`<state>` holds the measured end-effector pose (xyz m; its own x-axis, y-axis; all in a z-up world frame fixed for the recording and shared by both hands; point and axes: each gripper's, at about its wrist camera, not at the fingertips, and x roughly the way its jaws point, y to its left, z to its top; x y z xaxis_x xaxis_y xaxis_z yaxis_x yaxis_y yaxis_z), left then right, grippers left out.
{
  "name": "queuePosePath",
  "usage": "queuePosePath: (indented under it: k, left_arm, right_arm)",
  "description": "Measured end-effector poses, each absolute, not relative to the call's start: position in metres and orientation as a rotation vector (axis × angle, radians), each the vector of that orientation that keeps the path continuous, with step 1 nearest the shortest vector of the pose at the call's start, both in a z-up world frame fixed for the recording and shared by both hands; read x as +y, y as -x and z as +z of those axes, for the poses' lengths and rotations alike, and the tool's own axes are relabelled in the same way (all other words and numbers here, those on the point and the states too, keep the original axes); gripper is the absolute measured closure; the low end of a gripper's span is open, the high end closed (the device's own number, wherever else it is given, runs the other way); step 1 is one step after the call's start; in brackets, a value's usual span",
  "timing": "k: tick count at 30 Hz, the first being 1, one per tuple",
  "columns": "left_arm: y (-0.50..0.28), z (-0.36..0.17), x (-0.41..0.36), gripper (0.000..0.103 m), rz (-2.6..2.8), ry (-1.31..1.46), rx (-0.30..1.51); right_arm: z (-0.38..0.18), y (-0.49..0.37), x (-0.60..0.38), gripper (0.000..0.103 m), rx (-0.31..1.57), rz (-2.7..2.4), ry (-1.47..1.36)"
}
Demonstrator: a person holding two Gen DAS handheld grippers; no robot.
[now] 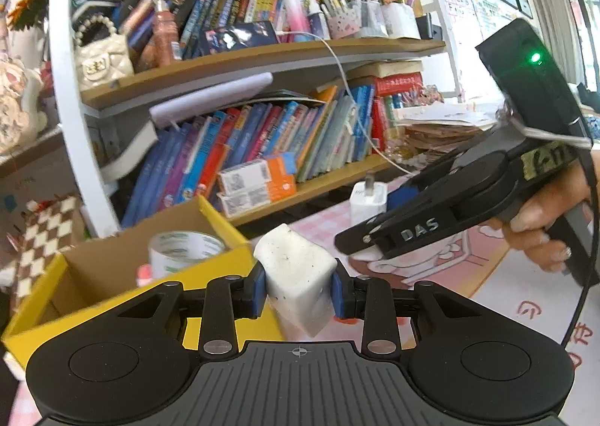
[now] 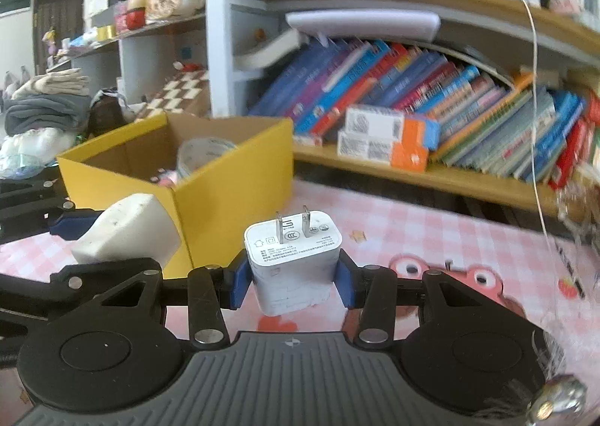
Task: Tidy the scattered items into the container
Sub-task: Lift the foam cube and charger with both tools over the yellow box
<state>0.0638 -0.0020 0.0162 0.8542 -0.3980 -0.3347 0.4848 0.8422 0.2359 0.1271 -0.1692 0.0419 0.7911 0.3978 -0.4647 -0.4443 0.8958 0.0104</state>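
Observation:
My left gripper is shut on a dirty white eraser block and holds it above the table beside the yellow cardboard box. The box holds a roll of clear tape and a small pink item. My right gripper is shut on a white plug charger, prongs up, to the right of the box. In the right wrist view the eraser and the left gripper show at the left. In the left wrist view the right gripper shows at the right with the charger.
A pink checked tablecloth with a cartoon print covers the table. A bookshelf full of books stands close behind, with two orange and white boxes on its lowest shelf. A thin white cable hangs down at the right.

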Motion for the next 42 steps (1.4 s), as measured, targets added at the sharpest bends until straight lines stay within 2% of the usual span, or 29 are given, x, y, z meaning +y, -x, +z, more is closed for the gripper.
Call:
queuePosePath:
  k: [17,32,42]
  left_arm:
    - [-0.1,0.053,0.063,0.071,-0.309,-0.219,0.194]
    - [-0.16,0.04,0.106,0.071,-0.19,-0.212,0.282]
    - [-0.195,0.042,0.114,0.071,-0.166,-0.26,0.321]
  right_arm:
    - [0.093,-0.138,-0.112,0.06,0.323,0.558,0.112]
    - [0.081,-0.193,-0.059,0.06,0.373,0.648,0.139]
    - [0.092,-0.237,-0.022,0.06,0.41,0.616,0.267]
